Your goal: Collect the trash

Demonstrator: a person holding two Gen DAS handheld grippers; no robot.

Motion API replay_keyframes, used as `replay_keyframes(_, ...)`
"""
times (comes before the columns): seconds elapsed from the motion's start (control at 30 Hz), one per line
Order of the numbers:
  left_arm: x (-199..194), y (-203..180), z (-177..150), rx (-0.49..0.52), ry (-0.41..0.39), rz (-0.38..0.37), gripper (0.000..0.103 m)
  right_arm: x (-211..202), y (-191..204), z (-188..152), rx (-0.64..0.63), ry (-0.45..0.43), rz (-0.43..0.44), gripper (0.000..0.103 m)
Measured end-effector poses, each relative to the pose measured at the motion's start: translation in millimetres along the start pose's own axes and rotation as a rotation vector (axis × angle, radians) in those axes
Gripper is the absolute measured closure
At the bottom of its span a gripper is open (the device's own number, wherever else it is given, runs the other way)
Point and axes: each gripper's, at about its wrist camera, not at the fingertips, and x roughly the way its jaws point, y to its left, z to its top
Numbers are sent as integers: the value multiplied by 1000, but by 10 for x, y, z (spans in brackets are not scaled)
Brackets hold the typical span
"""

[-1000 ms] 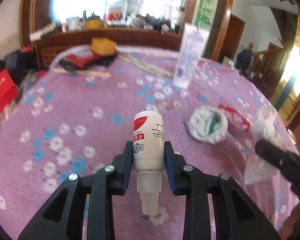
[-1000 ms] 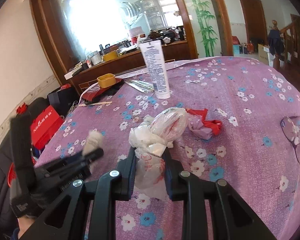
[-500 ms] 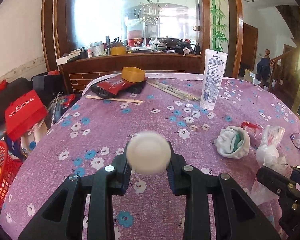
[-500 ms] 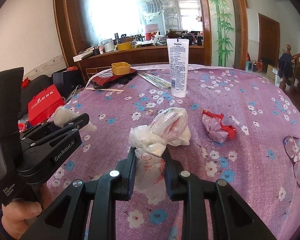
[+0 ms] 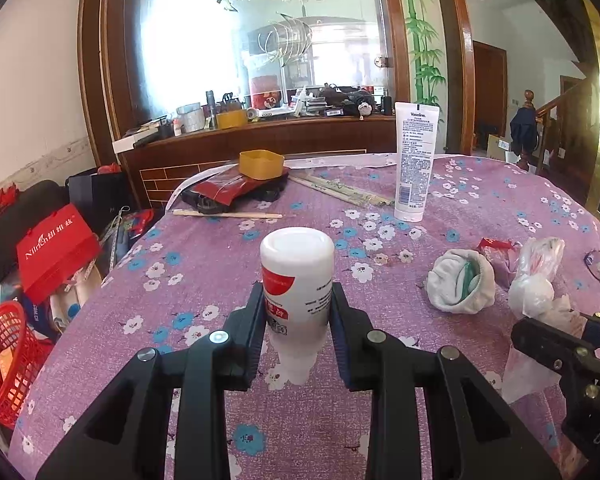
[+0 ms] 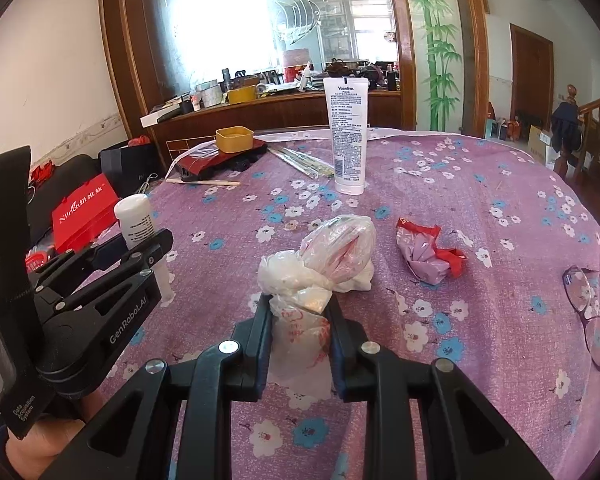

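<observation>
Left claw (image 5: 298,330) grips white bottle (image 5: 296,280); right claw (image 6: 300,340) pinches, seemingly, plastic bag (image 6: 300,320).

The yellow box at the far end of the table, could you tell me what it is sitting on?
The yellow box rests on a red packet lying over something black. What that black thing is cannot be made out, being mostly covered.

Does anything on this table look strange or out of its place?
Yes. A pair of glasses lies near the table's right edge, close to the crumpled wrapper and other trash. It is no trash and could be swept up by mistake.
</observation>
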Motion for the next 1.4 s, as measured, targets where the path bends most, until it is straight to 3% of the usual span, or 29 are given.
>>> replay_keyframes(0.57,-3,9,15,6,-3,4,74,-45,-37,26,10,-8,-6,76)
replay_keyframes(0.93,63,59,21,-19,25,4,74,-41,-88,36,40,-11,-26,76)
replay_keyframes(1.03,88,77,12,-36,67,-7,74,-23,-149,41,61,-7,-35,76)
replay_keyframes(1.23,-280,187,-49,-52,96,-43,74,-19,-85,29,36,0,16,76)
replay_keyframes(1.4,-728,645,-32,-64,106,-68,74,-18,188,41,-11,38,106,76)
